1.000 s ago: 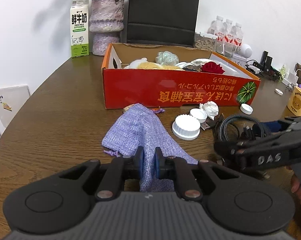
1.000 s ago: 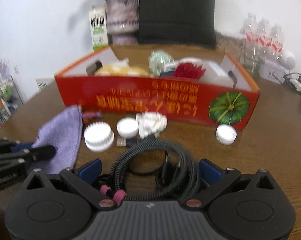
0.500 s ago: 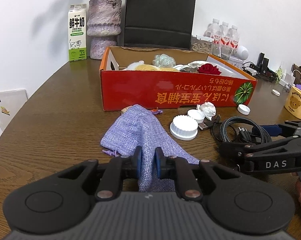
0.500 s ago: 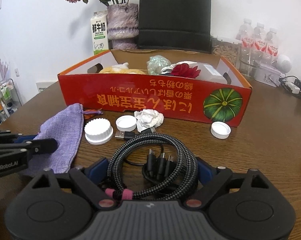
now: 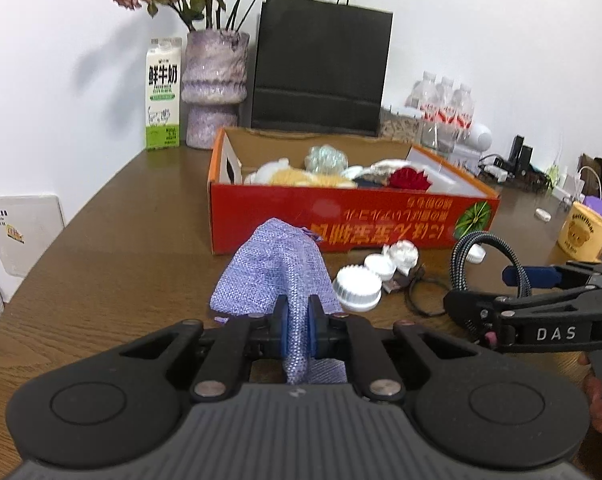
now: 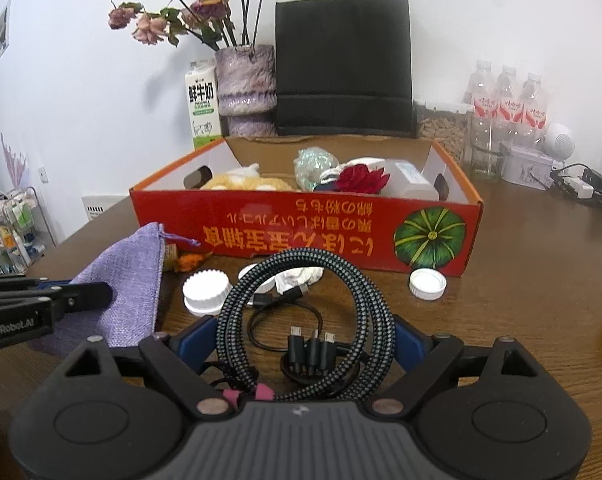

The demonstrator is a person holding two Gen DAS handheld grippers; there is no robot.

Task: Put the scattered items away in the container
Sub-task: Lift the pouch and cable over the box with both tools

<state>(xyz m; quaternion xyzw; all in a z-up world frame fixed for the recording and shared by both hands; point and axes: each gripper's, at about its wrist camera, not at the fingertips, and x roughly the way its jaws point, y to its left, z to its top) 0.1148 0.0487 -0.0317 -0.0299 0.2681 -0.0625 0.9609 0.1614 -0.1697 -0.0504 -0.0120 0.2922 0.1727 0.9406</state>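
Raised since: one pouch (image 5: pixel 277 268), one cable (image 6: pixel 305 312).

the near end of the purple cloth pouch (image 5: pixel 273 268) is hidden behind the body of the left gripper (image 5: pixel 298 318), below its closed blue pads. the bottom of the braided cable coil (image 6: pixel 305 320) goes under the body of the right gripper (image 6: pixel 305 340), so it is not clear how far the coil reaches. in the left wrist view only a few fingertips of the person's hand (image 5: pixel 599 400) show, cut by the right edge. beyond both grippers, the near wall of the red cardboard box (image 6: pixel 301 232) hides the lower parts of the things inside it. the small orange thing (image 6: pixel 189 261) ahead of the pouch is too small to name.
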